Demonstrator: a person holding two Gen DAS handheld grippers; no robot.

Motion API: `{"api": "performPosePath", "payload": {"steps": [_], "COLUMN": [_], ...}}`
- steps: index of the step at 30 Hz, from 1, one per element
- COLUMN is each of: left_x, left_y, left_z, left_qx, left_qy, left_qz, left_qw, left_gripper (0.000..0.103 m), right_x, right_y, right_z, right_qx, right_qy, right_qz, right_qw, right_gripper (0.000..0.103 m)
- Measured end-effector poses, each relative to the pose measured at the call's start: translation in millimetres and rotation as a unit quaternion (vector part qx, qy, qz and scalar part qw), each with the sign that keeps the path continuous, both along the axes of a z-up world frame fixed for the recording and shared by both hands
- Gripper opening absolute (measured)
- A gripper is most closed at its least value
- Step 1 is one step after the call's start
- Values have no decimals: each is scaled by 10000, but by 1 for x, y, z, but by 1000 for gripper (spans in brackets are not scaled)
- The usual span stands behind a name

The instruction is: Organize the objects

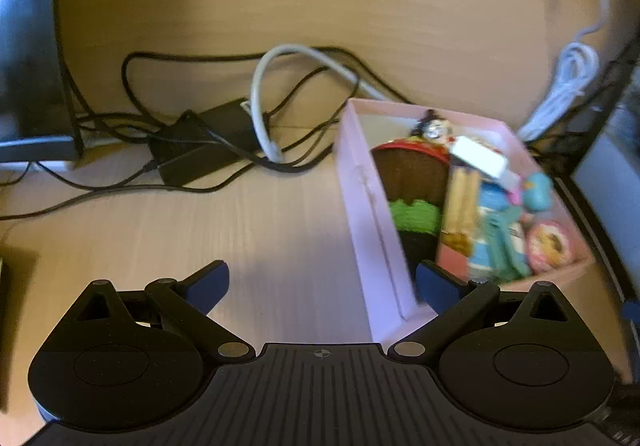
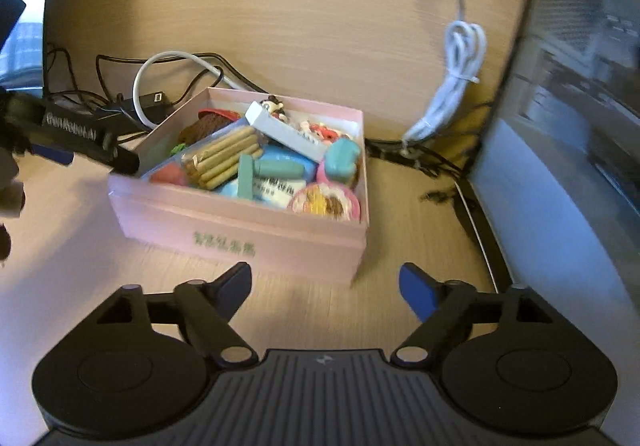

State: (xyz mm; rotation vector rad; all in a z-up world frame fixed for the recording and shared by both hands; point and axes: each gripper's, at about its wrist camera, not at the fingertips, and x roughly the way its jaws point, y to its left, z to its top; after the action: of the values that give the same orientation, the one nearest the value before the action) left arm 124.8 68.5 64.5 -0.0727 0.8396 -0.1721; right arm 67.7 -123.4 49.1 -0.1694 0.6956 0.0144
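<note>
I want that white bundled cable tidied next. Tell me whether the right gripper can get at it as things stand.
Probably yes: the right gripper is open and empty, and the bundled cable lies uncovered beside the pink box.

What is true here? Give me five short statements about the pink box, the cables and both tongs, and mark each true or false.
1. The pink box is full of small items. True.
2. The right tongs grip the pink box. False: their jaws stand open, short of the box, with nothing between them.
3. A bundled white cable lies right of the box in the right wrist view. True.
4. The left tongs are shut. False: they stand wide open.
5. The box has a lid on. False: it is open, and a white stick lies on top of the contents.
</note>
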Motion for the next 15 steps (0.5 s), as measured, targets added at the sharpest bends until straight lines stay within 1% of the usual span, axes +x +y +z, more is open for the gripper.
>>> {"api": "performPosePath", "payload": {"steps": [1, 4, 5, 7, 8, 10, 12, 15], "left_x": [-5, -26, -35, -60, -76, -104, -131, -162], "left_y": [0, 0, -1, -4, -8, -15, -23, -39], "left_z": [4, 14, 18, 21, 20, 14, 2, -19], "left_qx": [-5, -28, -67, -132, -170, -198, -211, -148], "left_qy": [-28, -146, -202, -310, -344, -334, -226, -200], "left_qz": [-68, -220, -243, -220, -211, -163, -96, 50], "left_qw": [10000, 9996, 9995, 9992, 9990, 9991, 9995, 9997], "left_gripper": [102, 102, 102, 102, 102, 102, 102, 102], "right_x": [-9, -37, -46, -60, -66, -79, -90, -101], "right_y": [3, 12, 14, 15, 16, 14, 8, -2], "right_z": [0, 1, 0, -2, -3, -6, -9, -14], "right_qx": [-25, -54, -45, -24, -8, 46, 96, 166], "right_qy": [29, 128, 172, 261, 305, 446, 545, 567], "right_qz": [-68, -261, -323, -430, -483, -574, -653, -677], "right_qw": [10000, 9996, 9993, 9987, 9984, 9973, 9963, 9960], "right_gripper": [83, 90, 95, 101, 101, 101, 103, 103]}}
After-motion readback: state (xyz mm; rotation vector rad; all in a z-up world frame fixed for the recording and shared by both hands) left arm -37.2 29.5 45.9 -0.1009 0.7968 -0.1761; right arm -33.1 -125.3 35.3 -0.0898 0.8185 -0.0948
